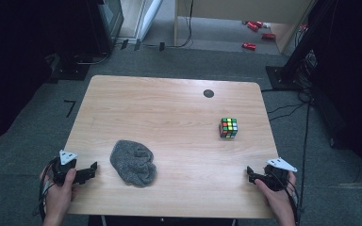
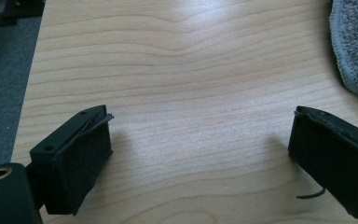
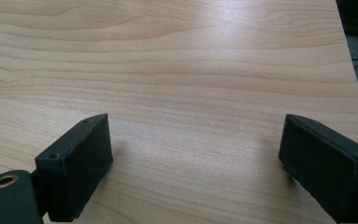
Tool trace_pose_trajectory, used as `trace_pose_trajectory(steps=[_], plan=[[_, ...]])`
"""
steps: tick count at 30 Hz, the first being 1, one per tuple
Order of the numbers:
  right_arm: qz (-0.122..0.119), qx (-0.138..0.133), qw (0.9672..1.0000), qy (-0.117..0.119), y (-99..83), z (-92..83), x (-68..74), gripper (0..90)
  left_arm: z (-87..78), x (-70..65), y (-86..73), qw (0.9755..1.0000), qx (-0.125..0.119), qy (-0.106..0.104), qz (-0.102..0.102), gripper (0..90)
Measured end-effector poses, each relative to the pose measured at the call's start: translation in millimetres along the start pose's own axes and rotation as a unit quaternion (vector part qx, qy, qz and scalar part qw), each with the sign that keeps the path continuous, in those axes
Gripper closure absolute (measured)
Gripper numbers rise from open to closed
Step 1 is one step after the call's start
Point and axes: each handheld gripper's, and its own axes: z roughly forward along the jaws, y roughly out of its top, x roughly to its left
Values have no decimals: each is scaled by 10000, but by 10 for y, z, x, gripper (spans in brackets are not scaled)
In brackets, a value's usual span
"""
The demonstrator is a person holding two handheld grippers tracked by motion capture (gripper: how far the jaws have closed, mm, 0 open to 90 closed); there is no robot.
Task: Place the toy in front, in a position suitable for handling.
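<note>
Pale wood bench (image 1: pixel 179 108) first: my left fingers (image 1: pixel 90 170) rest apart and empty just beside the grey knit cloth (image 1: pixel 133 162). I'd slide low under its near hem. My right fingers (image 1: pixel 251 173), apart too, wait well short of the cube (image 1: pixel 228 127).

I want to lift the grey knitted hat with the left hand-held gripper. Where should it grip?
Probably the bunched folds on the grey knitted hat's left side, nearest the open left hand-held gripper. Come in low from the left: the hat lies limp and crumpled on the table, so raised folds offer the jaws something to pinch.
</note>
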Motion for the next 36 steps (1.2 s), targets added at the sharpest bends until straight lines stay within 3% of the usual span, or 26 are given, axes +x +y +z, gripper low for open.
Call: trace_pose_trajectory(steps=[3, 6, 10, 21, 27, 30, 36], plan=[[11, 7, 10000, -2, 0, -1, 1, 91, -28, -15, 3, 9993, 194, -252, 180, 28], [13, 20, 10000, 10, 5, 4, 1, 84, -40, -16, 28, 9990, 45, -446, -70, 10], [3, 31, 10000, 3, 12, 14, -1, 69, -76, -63, 71, 9982, -175, -553, -119, 10], [25, 249, 9997, -21, 76, 39, -41, 37, -139, -283, 228, 9943, -454, -965, 29, 10], [93, 259, 9996, -65, 86, 46, -41, 37, -189, -376, 325, 9905, -591, -1235, 91, 10], [85, 233, 9997, -77, 88, 55, -44, 37, -193, -431, 365, 9886, -610, -1369, 140, 10], [114, 143, 9998, -111, 76, 67, -30, 36, -157, -597, 453, 9870, -552, -1469, 353, 10]])
